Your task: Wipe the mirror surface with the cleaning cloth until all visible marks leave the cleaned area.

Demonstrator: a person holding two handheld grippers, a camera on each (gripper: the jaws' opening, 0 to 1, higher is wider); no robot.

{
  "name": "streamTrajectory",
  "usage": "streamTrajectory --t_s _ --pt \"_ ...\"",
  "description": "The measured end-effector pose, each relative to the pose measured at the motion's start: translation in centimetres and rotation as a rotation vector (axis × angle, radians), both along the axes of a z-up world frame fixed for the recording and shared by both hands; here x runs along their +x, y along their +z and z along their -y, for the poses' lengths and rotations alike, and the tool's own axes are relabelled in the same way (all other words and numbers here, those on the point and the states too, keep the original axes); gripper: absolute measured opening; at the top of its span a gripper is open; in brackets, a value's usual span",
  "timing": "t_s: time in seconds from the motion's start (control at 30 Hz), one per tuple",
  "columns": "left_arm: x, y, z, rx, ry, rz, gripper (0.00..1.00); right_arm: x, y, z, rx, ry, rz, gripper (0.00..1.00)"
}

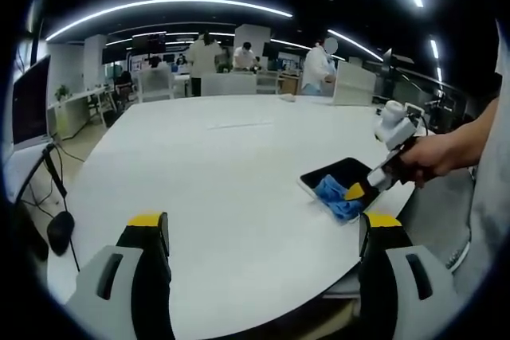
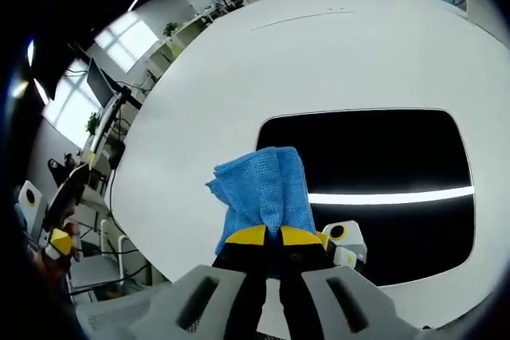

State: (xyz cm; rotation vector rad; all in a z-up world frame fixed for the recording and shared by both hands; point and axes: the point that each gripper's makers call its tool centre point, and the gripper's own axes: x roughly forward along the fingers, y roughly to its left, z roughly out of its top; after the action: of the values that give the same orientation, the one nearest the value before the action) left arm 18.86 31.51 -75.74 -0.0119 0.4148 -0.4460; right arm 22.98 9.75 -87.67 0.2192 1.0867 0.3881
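A dark rectangular mirror [image 2: 374, 173] lies flat on the white table [image 2: 239, 77] and reflects a ceiling light strip. My right gripper [image 2: 272, 235] is shut on a blue cleaning cloth [image 2: 267, 185], which lies over the mirror's near left corner and hangs slightly past its edge. In the left gripper view the mirror [image 1: 339, 173] is small at the table's right edge, with the blue cloth [image 1: 336, 194] on it, and the right gripper [image 1: 358, 190] comes in held by a hand [image 1: 430, 157]. My left gripper [image 1: 263, 228] stands open above the table, its jaws far apart, holding nothing.
The round white table [image 1: 223, 165] stretches wide to the left and back. A monitor [image 1: 30, 101] and cables stand at the left edge. People and desks [image 1: 227, 81] fill the far office. A chair [image 2: 96, 189] sits beyond the table in the right gripper view.
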Motion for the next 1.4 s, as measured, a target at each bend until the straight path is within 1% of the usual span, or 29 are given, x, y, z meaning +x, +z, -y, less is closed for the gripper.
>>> streamTrajectory --t_s 0.23,0.7,0.9,1.4 --pt "0.0 -0.2 0.0 0.004 -0.003 -0.008 0.99 1.0 0.1 -0.1 -0.001 -0.005 0.002 0.0" --pt "0.2 -0.8 0.4 0.001 -0.012 -0.018 0.99 4.2 -0.7 -0.4 -0.025 0.022 0.009 0.0" --pt "0.1 -1.0 0.3 0.002 -0.012 -0.022 0.99 4.8 0.0 -0.6 -0.033 0.025 0.016 0.0" --pt "-0.3 -1.1 0.3 0.003 -0.005 -0.032 0.99 8.6 -0.4 -0.5 -0.045 0.038 0.039 0.0"
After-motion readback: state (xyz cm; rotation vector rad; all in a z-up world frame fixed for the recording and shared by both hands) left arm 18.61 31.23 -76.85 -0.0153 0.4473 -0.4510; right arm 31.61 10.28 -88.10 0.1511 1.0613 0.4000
